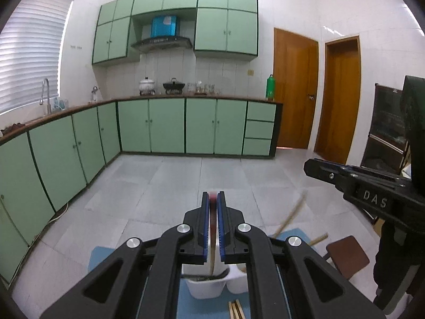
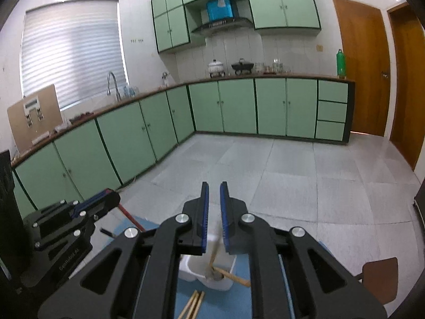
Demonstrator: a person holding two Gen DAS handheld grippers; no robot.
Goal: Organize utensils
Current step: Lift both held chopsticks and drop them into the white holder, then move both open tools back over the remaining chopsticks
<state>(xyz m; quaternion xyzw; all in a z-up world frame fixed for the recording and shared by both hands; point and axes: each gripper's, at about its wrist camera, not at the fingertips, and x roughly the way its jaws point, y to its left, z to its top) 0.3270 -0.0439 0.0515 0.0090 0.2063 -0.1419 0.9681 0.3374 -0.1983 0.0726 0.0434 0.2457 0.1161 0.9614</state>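
Utensils: white holder (image 2: 212, 273) sits on blue mat (image 2: 239, 300), wooden utensils (image 2: 228, 273) inside it, chopsticks (image 2: 192, 304) loose on mat in front. Left gripper (image 1: 212, 199) clamps a red-tipped utensil (image 1: 212, 228) reaching into holder. Right gripper (image 2: 213, 188) jaws slightly apart, nothing pinched.

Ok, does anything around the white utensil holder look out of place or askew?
Yes. One wooden utensil slumps nearly flat over the rim of the white holder, handle poking out sideways rather than upright. Several wooden sticks lie loose on the blue mat in front of it.
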